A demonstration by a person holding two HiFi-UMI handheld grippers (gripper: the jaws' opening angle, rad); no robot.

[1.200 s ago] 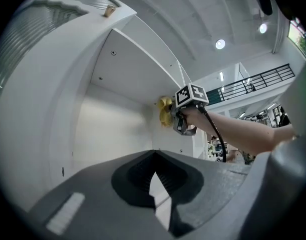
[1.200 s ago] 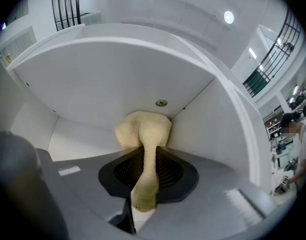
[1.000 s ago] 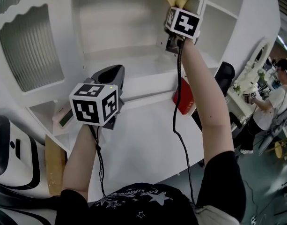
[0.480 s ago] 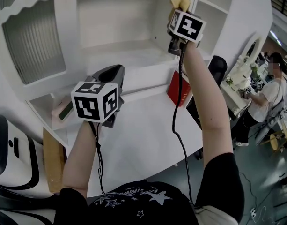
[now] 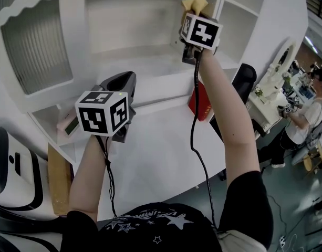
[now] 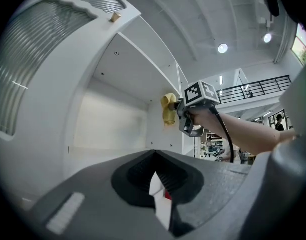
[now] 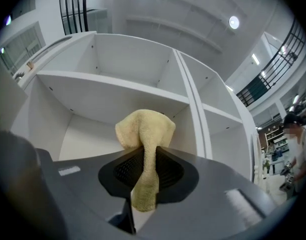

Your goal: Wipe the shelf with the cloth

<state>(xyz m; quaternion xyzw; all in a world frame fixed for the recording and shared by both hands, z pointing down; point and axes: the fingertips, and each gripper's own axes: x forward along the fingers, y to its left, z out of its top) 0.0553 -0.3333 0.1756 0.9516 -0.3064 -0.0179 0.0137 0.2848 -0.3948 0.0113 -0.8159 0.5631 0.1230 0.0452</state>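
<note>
A pale yellow cloth (image 5: pixel 195 4) is pinched in my right gripper (image 5: pixel 194 12), which is shut on it and raised to the upper right corner of the white cabinet's middle compartment, next to the upright divider (image 5: pixel 221 7). In the right gripper view the cloth (image 7: pixel 145 131) bulges out past the jaws in front of a shelf board (image 7: pixel 108 86). The lower shelf board (image 5: pixel 145 62) is bare. My left gripper (image 5: pixel 126 77) hangs lower, in front of the cabinet ledge, shut on nothing. From the left gripper view the cloth (image 6: pixel 168 109) hangs by the compartment's right wall.
A ribbed glass door (image 5: pixel 34 41) closes the cabinet's left part. A red box (image 5: pixel 203 106) leans below the ledge by a black chair (image 5: pixel 250 85). The white tabletop (image 5: pixel 161 156) lies under my arms. A white and black appliance (image 5: pixel 8 167) stands left. A person (image 5: pixel 302 125) works far right.
My right gripper with the cloth has shifted slightly left near the top of the compartment. The left gripper has hardly moved.
</note>
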